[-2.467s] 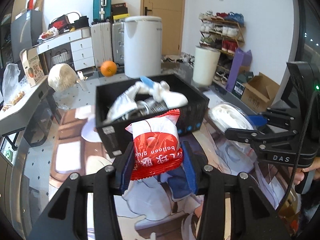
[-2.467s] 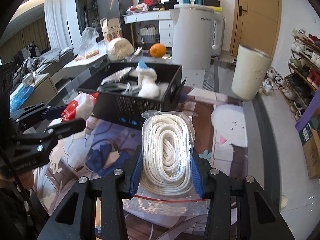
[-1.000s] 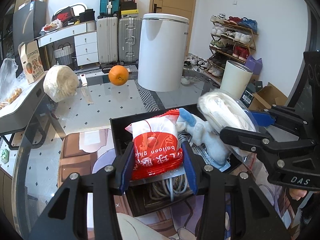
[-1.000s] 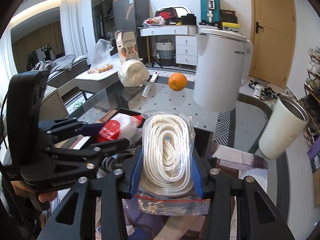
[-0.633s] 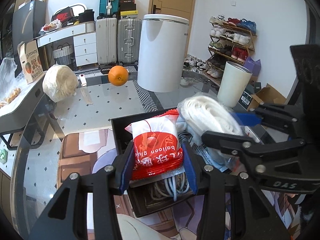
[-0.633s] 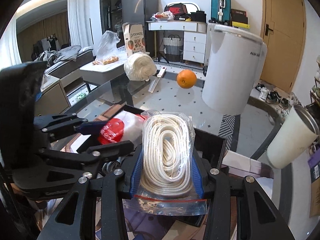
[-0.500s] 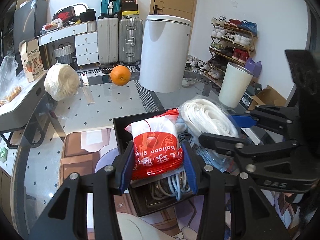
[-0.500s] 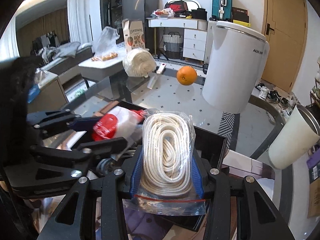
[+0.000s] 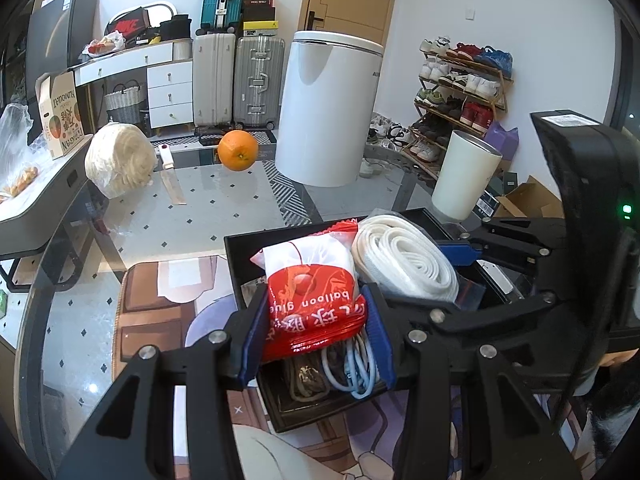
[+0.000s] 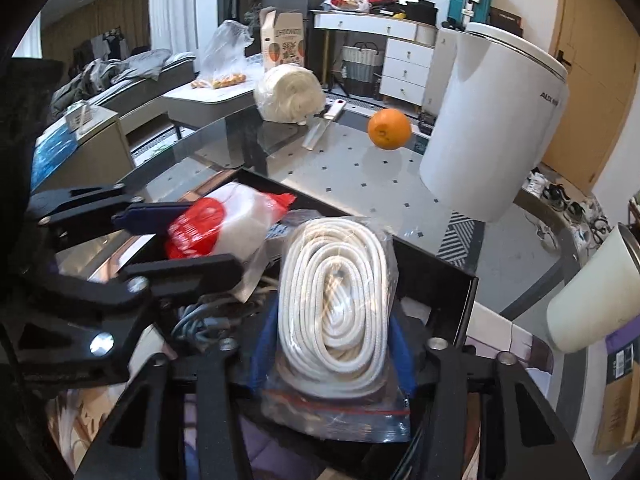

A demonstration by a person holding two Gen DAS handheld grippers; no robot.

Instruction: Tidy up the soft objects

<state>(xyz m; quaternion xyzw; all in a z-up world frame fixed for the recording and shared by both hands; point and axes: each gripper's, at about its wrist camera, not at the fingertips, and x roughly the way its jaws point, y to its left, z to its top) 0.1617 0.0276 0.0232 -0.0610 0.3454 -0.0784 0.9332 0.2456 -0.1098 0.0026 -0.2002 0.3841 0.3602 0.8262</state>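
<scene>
Both loads hang over the black box (image 9: 248,264), which already holds cables (image 9: 352,368). The left gripper (image 9: 316,336) pinches the red packet (image 9: 314,300). The right gripper (image 10: 332,344) is opening its fingers around the bagged rope (image 10: 334,300). Both drops remain; the desk (image 9: 208,208) looks nearly cleared.

Over the black bin (image 9: 280,416) I had little room: my left gripper (image 9: 316,336) and right gripper (image 10: 328,344) crowded it side by side, cables (image 9: 352,364) filling its floor. Beyond, the glass table (image 9: 224,208) lay mostly open, past an orange (image 9: 238,150).
</scene>
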